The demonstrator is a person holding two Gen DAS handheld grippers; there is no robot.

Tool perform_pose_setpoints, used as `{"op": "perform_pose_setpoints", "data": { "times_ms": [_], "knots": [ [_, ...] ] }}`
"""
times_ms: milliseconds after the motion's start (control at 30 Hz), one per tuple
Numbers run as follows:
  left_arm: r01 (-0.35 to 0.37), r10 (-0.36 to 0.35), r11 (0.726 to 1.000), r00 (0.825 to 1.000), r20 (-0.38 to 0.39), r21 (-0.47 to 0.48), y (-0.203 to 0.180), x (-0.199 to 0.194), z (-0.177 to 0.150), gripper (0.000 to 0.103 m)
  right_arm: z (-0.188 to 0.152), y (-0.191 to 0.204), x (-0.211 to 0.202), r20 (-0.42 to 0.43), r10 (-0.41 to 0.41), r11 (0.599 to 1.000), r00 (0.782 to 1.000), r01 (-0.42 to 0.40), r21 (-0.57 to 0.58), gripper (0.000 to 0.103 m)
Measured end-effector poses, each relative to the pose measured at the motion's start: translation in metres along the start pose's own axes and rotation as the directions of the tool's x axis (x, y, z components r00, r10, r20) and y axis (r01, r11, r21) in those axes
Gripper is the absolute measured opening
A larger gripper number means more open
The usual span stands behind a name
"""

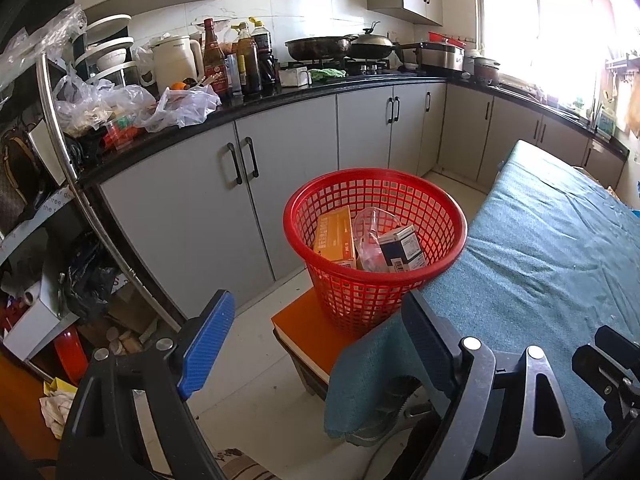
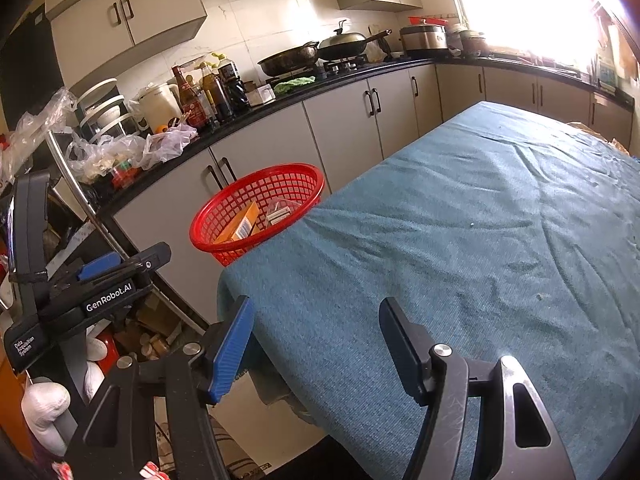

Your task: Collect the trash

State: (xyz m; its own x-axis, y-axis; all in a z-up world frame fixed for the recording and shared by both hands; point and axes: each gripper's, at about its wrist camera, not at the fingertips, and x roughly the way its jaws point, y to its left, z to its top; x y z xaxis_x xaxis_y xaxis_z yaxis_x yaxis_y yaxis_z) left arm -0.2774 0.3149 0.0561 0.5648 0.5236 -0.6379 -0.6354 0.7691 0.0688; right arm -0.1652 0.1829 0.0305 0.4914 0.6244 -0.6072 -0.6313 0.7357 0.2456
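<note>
A red mesh basket (image 1: 374,248) stands on an orange stool (image 1: 308,330) beside the table's corner. It holds an orange box (image 1: 334,236), a clear plastic piece (image 1: 370,240) and a dark blue-and-white carton (image 1: 402,248). The basket also shows in the right wrist view (image 2: 256,210). My left gripper (image 1: 316,328) is open and empty, short of the basket and above the stool. My right gripper (image 2: 316,332) is open and empty over the near corner of the table with a teal cloth (image 2: 460,240). The left gripper's body shows in the right wrist view (image 2: 100,292).
A black counter (image 1: 280,98) over grey cabinets (image 1: 288,152) runs behind, with bottles (image 1: 236,60), a kettle (image 1: 176,60), plastic bags (image 1: 120,108) and pans (image 1: 340,46). A cluttered metal shelf (image 1: 60,200) stands at left. The tiled floor (image 1: 256,380) lies between.
</note>
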Motion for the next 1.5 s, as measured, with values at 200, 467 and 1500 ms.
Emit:
{"op": "perform_pose_setpoints", "data": {
  "times_ms": [200, 467, 1500],
  "knots": [
    [-0.002, 0.002, 1.0, 1.0, 0.015, -0.012, 0.002, -0.003, -0.001, 0.084, -0.002, 0.005, 0.0, 0.0, 0.0, 1.0, 1.0, 0.0, -0.005, 0.07],
    [-0.023, 0.026, 0.999, 0.996, 0.091, -0.036, 0.007, -0.022, -0.004, 0.084, -0.003, 0.008, 0.002, -0.013, -0.007, 1.0, 1.0, 0.007, 0.003, 0.07],
    [-0.063, 0.077, 0.997, 0.927, 0.367, -0.05, 0.01, -0.103, -0.021, 0.103, -0.02, 0.016, -0.025, 0.038, -0.1, 0.995, 0.994, 0.1, -0.015, 0.073]
  ]
}}
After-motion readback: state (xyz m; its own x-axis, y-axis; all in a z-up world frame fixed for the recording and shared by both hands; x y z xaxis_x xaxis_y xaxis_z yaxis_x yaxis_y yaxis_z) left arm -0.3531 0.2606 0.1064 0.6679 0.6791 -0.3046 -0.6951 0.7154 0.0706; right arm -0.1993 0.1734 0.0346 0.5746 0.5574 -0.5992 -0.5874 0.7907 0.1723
